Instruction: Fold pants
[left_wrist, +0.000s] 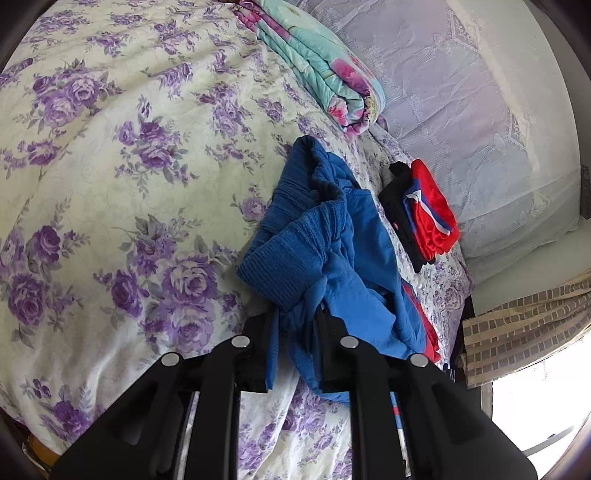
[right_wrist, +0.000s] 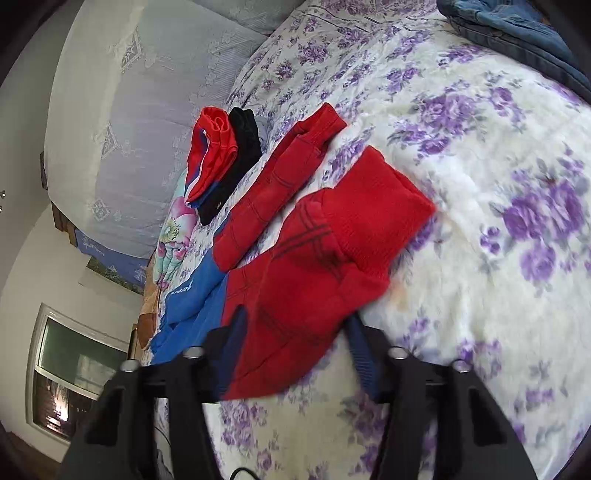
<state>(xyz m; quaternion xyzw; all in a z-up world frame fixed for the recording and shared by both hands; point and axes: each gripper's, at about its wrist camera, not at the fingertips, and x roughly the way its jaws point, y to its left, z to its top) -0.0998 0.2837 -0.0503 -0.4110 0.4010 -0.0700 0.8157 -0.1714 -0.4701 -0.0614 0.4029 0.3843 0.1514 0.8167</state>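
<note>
Fingers of the left gripper pinch a bunch of blue fabric, the blue side of the pants, whose ribbed cuff curls over just ahead of the jaws while the rest lies crumpled on the floral bedspread. To my eye the step in hand is gathering the garment's ends so it can be drawn straight before folding; doing it well probably means lifting both ends level and pulling them apart gently, so the bunched blue cloth unrolls instead of dragging the bedspread along. Beyond the pants, near a pale pillow, sits a stack of folded clothes, red on black, with a rolled turquoise quilt farther up. In the right view, the right gripper has its fingers spread either side of a red leg with a thick ribbed cuff; I cannot tell whether they press it. Here the pants read as red with dark stitched lines, turning blue toward the left.
</note>
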